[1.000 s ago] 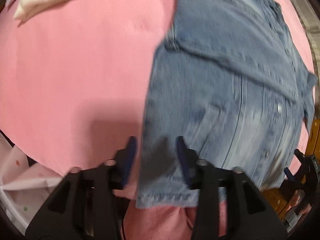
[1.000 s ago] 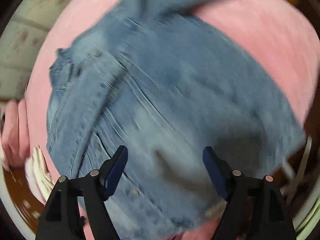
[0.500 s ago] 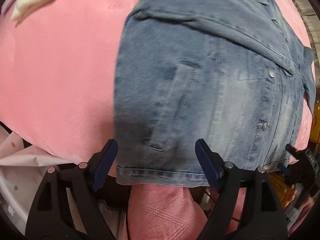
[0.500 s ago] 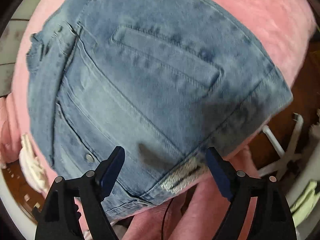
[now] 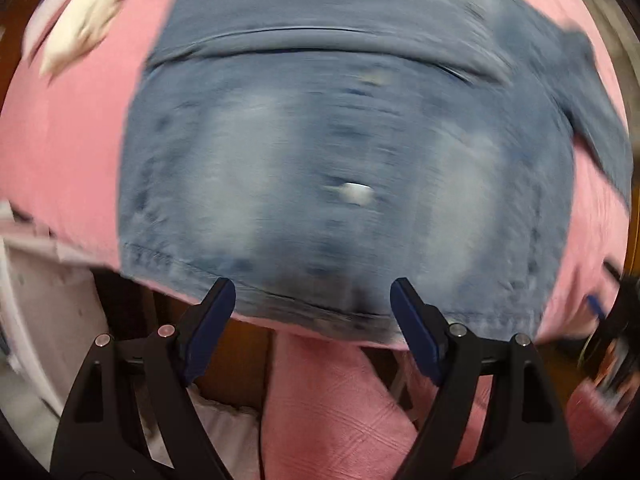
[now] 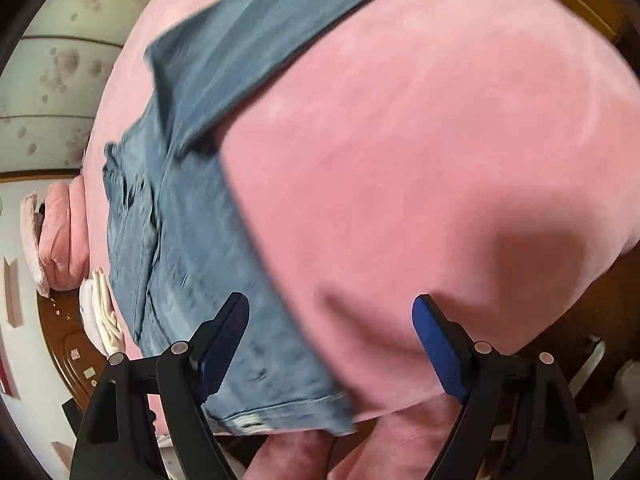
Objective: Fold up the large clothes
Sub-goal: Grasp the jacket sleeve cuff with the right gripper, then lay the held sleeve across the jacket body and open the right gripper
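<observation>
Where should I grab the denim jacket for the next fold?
Probably the near hem of the denim jacket, which lies flat on the pink cover and runs along the cover's near edge. Come from that near side with the left gripper, open and empty, sliding one finger under the stitched hem.

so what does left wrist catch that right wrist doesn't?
Left wrist only: the jacket's front with a metal button, and a whitish cloth top left. Right wrist only: a spotted wall, a pink pillow and folded pale cloth at the left. Both: denim jacket on the pink cover, own gripper open, nothing between the pads.
</observation>
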`<state>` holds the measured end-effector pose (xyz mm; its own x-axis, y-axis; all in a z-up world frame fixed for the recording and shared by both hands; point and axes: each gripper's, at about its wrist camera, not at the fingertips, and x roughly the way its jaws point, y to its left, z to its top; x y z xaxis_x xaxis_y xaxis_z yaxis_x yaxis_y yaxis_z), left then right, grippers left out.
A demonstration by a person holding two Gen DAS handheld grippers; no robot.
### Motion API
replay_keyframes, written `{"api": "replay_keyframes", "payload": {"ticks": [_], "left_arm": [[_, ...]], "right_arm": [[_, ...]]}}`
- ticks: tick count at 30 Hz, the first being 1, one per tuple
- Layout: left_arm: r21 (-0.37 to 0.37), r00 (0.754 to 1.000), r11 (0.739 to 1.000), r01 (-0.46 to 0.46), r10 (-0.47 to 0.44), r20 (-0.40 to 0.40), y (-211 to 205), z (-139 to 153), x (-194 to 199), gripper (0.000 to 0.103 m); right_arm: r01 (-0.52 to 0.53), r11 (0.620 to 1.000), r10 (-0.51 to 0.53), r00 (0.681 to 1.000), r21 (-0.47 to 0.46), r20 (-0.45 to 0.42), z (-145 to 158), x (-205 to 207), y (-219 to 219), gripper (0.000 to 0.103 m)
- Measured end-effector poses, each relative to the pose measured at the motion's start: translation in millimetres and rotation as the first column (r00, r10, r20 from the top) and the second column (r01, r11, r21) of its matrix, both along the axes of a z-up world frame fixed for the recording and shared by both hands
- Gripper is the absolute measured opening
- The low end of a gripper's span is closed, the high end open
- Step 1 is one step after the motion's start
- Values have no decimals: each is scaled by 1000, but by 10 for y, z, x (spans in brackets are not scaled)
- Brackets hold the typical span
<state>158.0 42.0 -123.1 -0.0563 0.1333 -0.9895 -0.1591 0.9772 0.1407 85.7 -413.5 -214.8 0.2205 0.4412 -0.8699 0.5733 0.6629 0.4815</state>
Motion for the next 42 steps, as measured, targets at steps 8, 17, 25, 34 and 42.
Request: {"api": "replay_keyframes", "payload": {"ticks": [8,17,25,34,42], "left_arm": [[-60,946,949,310,-314,-77,-1632,-12,474,78],[-92,887,886,454,-460,-52,-2870,160,850,78],[-24,852,860,510,-509,-121,-3031,-42,879,78],[-24,901,910,414,-413,-132,-2727,-147,1038,78],[-21,918,918,396,-396,-18,-2683,163,1283,78]], "right_arm": [[263,957,-263,965,119,-20,-309,42,-1295,85],[462,843,-484,875,275,13,-562,413,-2280,84],[497,837,-529,842,228,106,-731,761,-2716,55],[531,845,-534,833,62,147,-656,922,-2837,13],[474,878,-430,845,-72,319,275,1151,-2389,9]]}}
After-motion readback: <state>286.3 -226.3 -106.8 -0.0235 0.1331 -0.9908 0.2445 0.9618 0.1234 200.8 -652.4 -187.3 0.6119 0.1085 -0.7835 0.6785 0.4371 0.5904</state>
